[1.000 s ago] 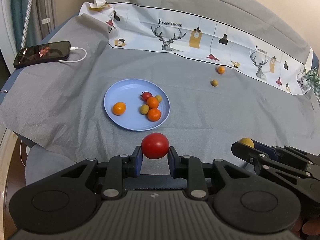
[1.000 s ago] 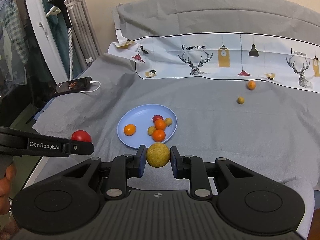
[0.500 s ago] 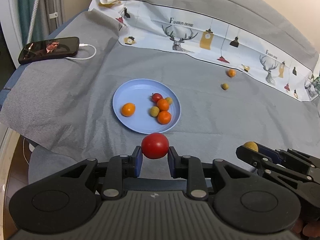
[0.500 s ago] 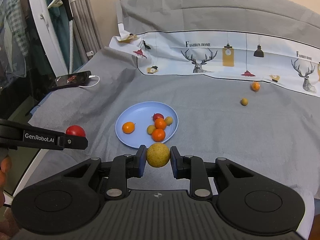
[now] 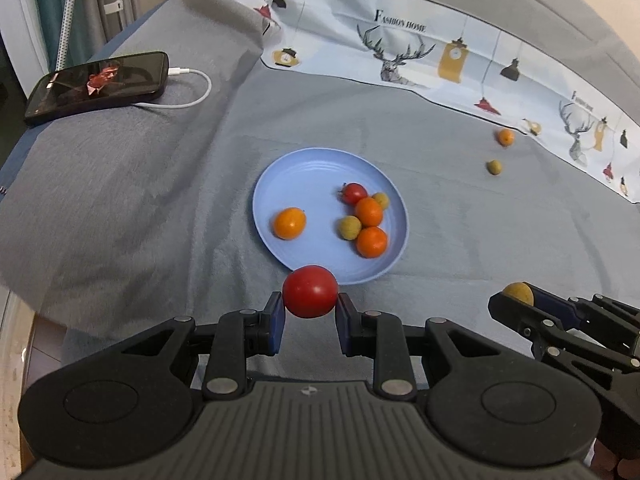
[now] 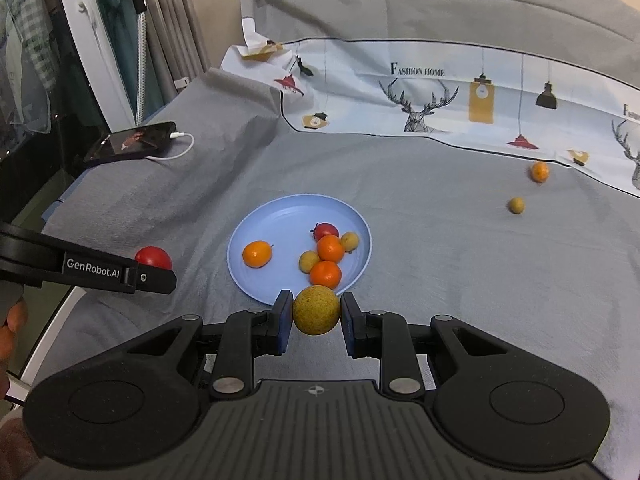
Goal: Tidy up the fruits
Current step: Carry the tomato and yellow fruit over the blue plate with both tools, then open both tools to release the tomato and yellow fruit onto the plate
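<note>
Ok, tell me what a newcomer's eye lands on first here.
First, the red tomato pinched in the left gripper and the yellow-brown fruit in the right gripper. Next, the blue plate of small fruits mid-cloth, and the phone far left.

plate (image 5: 280, 184) near rim: hidden behind the red tomato (image 5: 310, 291)
right gripper (image 5: 520, 304): body cut off at the frame's right edge
phone (image 6: 130, 142) screen: too blurred to read

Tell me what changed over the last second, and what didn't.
Both grippers moved closer to the blue plate, which now looks larger in both views. Nothing was grabbed or released: the left gripper still clamps the red tomato, and the right gripper the yellow-green fruit. The plate's fruits stayed put.
</note>
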Action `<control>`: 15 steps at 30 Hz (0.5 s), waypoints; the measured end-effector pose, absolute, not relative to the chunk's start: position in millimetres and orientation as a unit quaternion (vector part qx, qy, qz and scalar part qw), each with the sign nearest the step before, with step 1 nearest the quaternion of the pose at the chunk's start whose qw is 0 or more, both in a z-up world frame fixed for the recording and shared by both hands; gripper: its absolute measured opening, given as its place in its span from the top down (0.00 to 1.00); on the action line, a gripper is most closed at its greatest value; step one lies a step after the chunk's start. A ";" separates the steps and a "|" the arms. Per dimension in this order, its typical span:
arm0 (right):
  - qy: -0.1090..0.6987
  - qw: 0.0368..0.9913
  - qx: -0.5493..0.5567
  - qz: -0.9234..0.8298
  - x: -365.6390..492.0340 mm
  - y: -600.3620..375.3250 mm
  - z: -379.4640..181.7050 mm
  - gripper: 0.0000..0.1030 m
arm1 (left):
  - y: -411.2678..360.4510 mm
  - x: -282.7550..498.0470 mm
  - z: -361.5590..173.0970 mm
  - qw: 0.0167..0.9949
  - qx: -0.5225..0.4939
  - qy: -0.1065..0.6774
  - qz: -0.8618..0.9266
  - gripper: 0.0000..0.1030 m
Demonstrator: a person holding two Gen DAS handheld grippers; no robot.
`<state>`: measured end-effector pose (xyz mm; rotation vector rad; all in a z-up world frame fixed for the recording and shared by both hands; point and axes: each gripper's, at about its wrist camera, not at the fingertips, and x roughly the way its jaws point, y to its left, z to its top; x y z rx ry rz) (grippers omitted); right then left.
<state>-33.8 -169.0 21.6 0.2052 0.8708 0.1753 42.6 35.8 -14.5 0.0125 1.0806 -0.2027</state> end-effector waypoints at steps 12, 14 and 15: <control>0.436 0.889 0.093 0.105 37.2 -156.6 -20.7 0.74 | 20.7 124.3 -55.1 0.834 0.026 0.544 -0.087 0.71; 0.440 0.887 0.088 0.108 49.1 -154.1 -31.5 0.74 | 16.4 136.9 -66.5 0.829 0.031 0.551 -0.087 0.71; 0.443 0.886 0.083 0.110 55.3 -152.6 -37.5 0.74 | 13.9 143.8 -72.3 0.827 0.033 0.555 -0.088 0.71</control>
